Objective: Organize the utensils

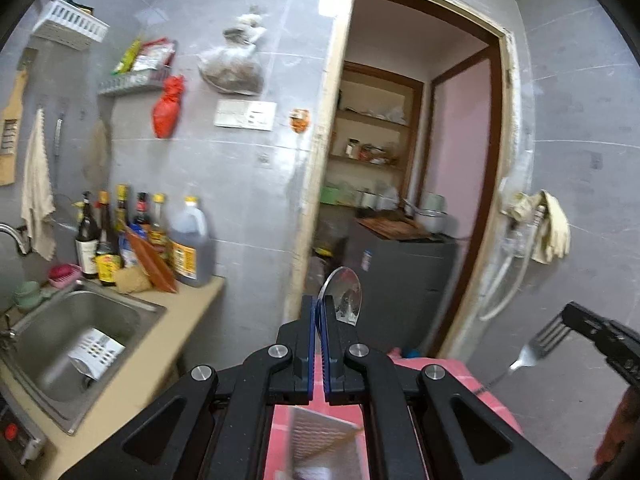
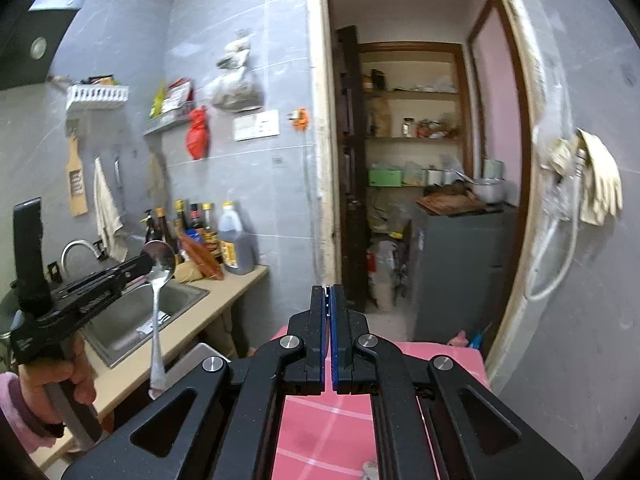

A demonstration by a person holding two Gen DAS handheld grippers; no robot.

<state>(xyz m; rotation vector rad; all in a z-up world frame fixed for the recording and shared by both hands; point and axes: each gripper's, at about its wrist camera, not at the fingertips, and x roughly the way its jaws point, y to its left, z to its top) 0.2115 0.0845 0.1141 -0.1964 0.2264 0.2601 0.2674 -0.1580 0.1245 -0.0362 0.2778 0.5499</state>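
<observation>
My left gripper (image 1: 319, 305) is shut on a steel spoon (image 1: 344, 294), whose bowl sticks up past the fingertips. In the right wrist view the left gripper (image 2: 136, 264) holds that spoon (image 2: 159, 280) by its bowl, handle hanging down over the counter edge. My right gripper (image 2: 329, 294) is shut; in its own view the held thing is hidden. In the left wrist view the right gripper (image 1: 570, 316) is shut on a steel fork (image 1: 536, 346), tines in the jaws, handle pointing down left. Both are raised above a pink checked cloth (image 2: 320, 420).
A steel sink (image 1: 76, 332) in a beige counter (image 1: 160, 360) lies at the left, with sauce bottles (image 1: 140, 236) behind it. An open doorway (image 1: 416, 160) leads to shelves and a grey cabinet (image 1: 400, 280). A white slatted tray (image 1: 320, 440) lies on the cloth below my left gripper.
</observation>
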